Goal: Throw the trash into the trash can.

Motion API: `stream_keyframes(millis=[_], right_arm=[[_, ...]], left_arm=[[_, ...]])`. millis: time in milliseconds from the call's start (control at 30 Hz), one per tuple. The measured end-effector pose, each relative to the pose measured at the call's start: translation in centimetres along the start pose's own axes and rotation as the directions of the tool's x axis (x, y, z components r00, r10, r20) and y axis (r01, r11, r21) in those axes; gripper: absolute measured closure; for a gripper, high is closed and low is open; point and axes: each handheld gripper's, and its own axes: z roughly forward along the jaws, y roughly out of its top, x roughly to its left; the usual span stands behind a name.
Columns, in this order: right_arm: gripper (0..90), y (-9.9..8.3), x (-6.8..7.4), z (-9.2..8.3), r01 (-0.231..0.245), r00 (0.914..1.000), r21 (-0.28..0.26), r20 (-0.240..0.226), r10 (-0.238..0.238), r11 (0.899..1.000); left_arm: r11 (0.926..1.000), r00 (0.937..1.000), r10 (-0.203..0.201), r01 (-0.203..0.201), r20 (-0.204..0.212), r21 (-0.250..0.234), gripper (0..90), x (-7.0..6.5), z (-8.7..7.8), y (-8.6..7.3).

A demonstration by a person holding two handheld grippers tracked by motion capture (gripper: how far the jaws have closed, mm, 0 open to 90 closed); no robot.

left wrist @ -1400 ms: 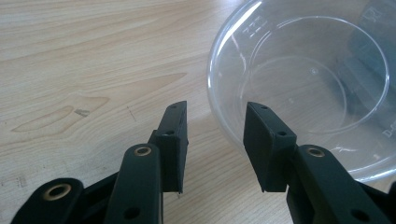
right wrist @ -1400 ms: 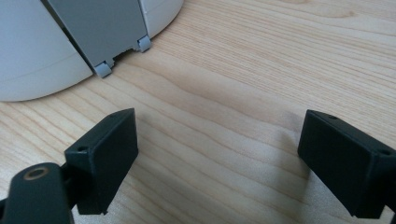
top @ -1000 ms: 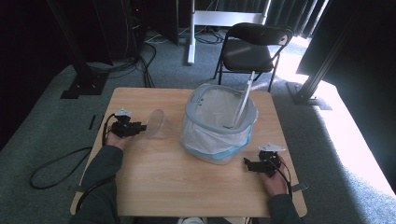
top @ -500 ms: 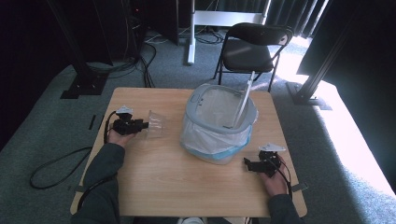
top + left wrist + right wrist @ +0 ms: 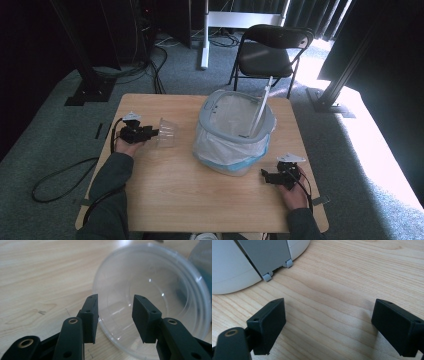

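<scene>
A clear plastic cup [image 5: 167, 132] lies on its side on the left of the wooden table [image 5: 165, 200]. Its open mouth faces my left gripper [image 5: 154, 132]. In the left gripper view the cup [image 5: 155, 290] is right in front of my left gripper [image 5: 115, 315]. The jaws have just been opening; the cup's lower rim runs across the gap and the pads do not press on it. My right gripper [image 5: 263, 175] rests near the table's front right, and my right gripper [image 5: 328, 320] stands wide open over bare wood with nothing between its fingers.
A white bin [image 5: 232, 132] lined with a pale plastic bag stands mid-table between the two grippers, a lid panel propped up inside it. Its base [image 5: 232, 272] is close ahead of the right gripper. A black folding chair [image 5: 272, 50] stands beyond the far edge.
The clear cup has shifted slightly by the left gripper, which stays close to it. The right gripper has not moved.
</scene>
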Motion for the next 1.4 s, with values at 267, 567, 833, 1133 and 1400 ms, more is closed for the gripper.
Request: stream_keyframes(millis=[267,567,833,1133,1400], right_arm=[[11.3,0.0,0.0,0.0,0.001,1.0000,-0.001,0.000,-0.001,1.000],[11.3,0.0,0.0,0.0,0.002,1.0000,-0.001,0.000,-0.002,1.000],[11.3,0.0,0.0,0.0,0.002,1.0000,-0.001,0.000,-0.002,1.000],[11.3,0.0,0.0,0.0,0.002,1.0000,-0.001,0.000,-0.002,1.000],[11.3,0.0,0.0,0.0,0.002,1.0000,-0.001,0.000,-0.002,1.000]], left_arm=[[0.9865,0.9996,-0.025,0.026,0.013,-0.162,53.0,-1.0,-2.9,2.6],[0.9930,0.9989,0.044,-0.042,0.015,-0.110,52.2,-3.9,-1.1,3.9],[0.9984,0.9994,0.034,-0.034,-0.005,-0.044,63.5,-3.7,0.4,3.0],[0.9980,0.9971,0.060,-0.061,-0.048,-0.015,82.5,-3.2,0.6,2.3],[0.9983,0.9975,0.056,-0.056,-0.044,-0.016,83.4,-3.0,0.4,2.2]])
